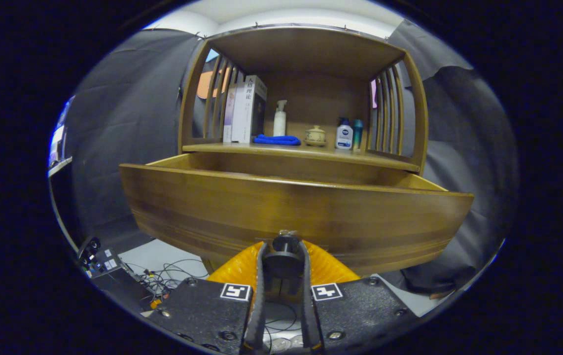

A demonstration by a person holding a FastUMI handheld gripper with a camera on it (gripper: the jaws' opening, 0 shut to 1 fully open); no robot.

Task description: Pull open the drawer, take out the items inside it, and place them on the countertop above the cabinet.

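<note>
You have the gripper (282,256) clamped on the drawer knob (281,245), one finger pressing each side of it. The drawer (291,217) stands pulled well out from the cabinet, its front panel just ahead of the fingers, so the opening step looks about done. Its inside is hidden behind that front panel, so you cannot tell what lies in it. The countertop (271,148) above already carries books (248,109), a blue cloth (276,140), a pump bottle (280,118), a small lidded pot (315,134) and two more bottles (349,134). Next, you likely need to spread the fingers off the knob, lift above the drawer's rim, and look down inside before reaching in.
</note>
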